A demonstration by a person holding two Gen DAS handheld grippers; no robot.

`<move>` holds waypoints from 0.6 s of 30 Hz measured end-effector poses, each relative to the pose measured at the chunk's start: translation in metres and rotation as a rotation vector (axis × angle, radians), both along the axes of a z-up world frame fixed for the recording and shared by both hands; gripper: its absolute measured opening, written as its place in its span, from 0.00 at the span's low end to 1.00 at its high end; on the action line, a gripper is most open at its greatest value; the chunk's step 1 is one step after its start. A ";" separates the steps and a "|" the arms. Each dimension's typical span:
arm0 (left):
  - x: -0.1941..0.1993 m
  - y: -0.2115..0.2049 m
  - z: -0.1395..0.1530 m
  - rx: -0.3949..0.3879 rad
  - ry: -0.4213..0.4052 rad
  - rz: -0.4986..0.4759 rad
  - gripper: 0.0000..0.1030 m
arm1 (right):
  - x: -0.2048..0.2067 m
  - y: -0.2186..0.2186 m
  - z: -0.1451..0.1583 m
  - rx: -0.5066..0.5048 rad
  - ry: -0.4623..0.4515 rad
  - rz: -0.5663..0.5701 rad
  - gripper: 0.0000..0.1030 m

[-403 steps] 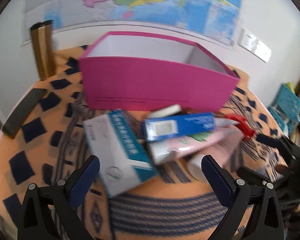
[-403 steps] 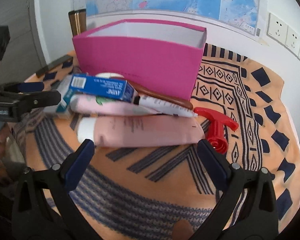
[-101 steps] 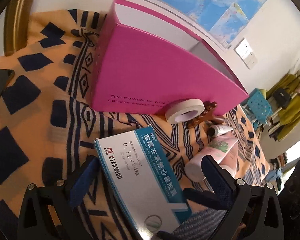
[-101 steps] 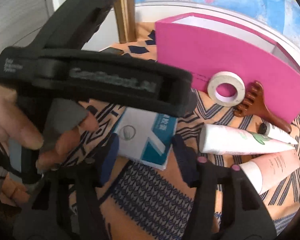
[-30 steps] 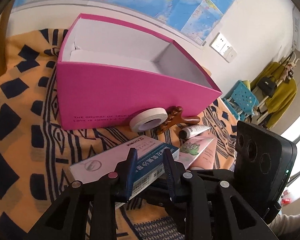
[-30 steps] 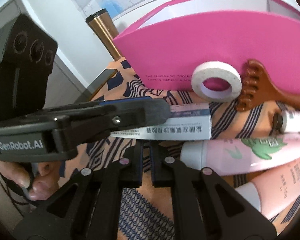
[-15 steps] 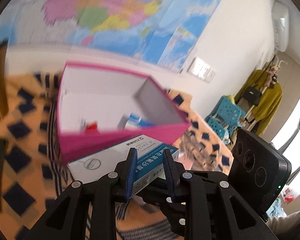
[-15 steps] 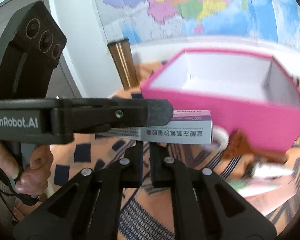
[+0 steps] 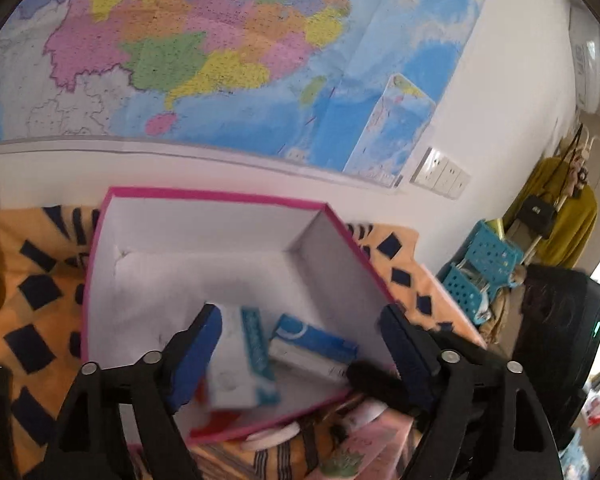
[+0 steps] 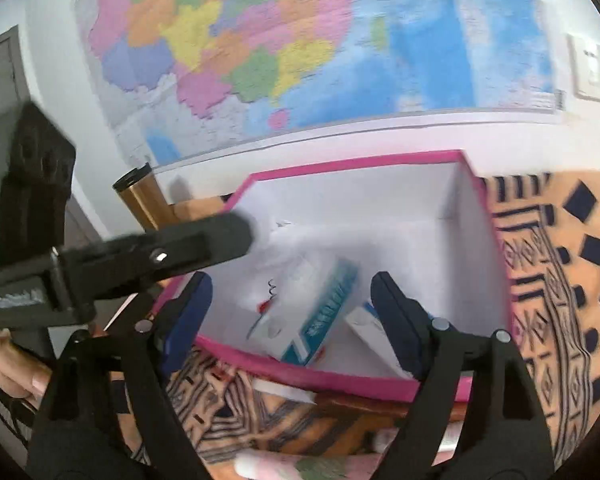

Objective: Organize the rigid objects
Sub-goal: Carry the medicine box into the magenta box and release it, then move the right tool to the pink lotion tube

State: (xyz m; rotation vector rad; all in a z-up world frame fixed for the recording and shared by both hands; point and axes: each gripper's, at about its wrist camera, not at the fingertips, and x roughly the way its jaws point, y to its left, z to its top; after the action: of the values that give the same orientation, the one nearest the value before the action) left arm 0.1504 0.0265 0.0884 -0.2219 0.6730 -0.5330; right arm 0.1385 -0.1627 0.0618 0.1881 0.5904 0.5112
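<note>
Left wrist: both jaws opening, nothing between them; carton lands in pink box. Back both grippers off without clipping its rim.

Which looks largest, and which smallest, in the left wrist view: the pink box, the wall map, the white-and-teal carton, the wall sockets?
1. wall map
2. pink box
3. white-and-teal carton, though it is near the camera and blurred
4. wall sockets
</note>
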 end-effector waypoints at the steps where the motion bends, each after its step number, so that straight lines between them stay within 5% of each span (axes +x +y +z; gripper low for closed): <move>1: -0.009 0.001 -0.002 0.004 -0.009 0.003 0.87 | -0.006 -0.005 0.000 0.008 -0.005 0.001 0.80; 3: -0.032 0.004 -0.004 -0.004 -0.020 0.014 1.00 | -0.023 -0.014 -0.001 -0.004 -0.029 -0.001 0.80; 7: -0.080 0.010 -0.018 0.036 -0.047 0.022 1.00 | -0.068 -0.026 -0.006 -0.036 -0.081 0.032 0.87; 13: -0.118 -0.005 -0.057 0.161 0.012 0.089 1.00 | -0.106 -0.044 -0.036 -0.089 -0.001 0.062 0.90; 18: -0.134 -0.036 -0.084 0.208 0.055 0.109 1.00 | -0.120 -0.052 -0.059 -0.235 0.030 0.041 0.90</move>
State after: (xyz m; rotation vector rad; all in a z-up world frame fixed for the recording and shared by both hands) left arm 0.0164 -0.0098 0.0046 -0.0776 0.7600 -0.3508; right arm 0.0180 -0.2149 0.0030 -0.0390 0.6799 0.4755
